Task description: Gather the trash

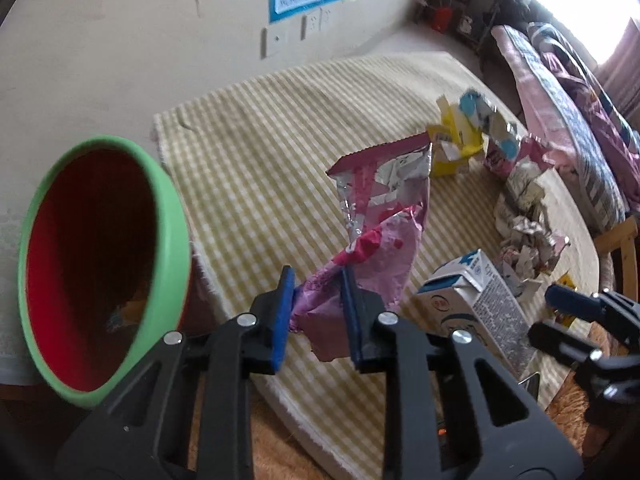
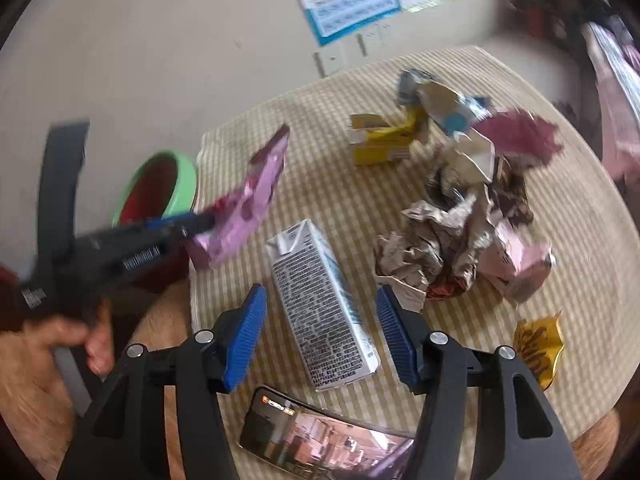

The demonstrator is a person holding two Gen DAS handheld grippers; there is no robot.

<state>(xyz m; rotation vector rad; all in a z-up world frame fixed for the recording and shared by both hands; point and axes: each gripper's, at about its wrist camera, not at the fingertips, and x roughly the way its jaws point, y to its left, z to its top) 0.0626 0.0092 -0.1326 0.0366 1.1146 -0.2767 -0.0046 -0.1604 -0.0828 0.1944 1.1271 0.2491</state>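
The left gripper [image 1: 316, 300] pinched a pink wrapper [image 1: 372, 216], held mid-frame above the cloth [image 1: 248, 152], with the bin [image 1: 168, 208] at left. The right gripper [image 2: 320, 340] stood open astride the carton [image 2: 320, 312], pads clear of it. Crumpled paper [image 2: 432, 240] lay at right, and a phone [image 2: 320, 436] at the bottom edge.

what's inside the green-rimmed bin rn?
Left wrist view: the green-rimmed bin has a red interior, with a few scraps, orange and pale, near the bottom. The rest of its floor is dark or hidden behind the near rim.
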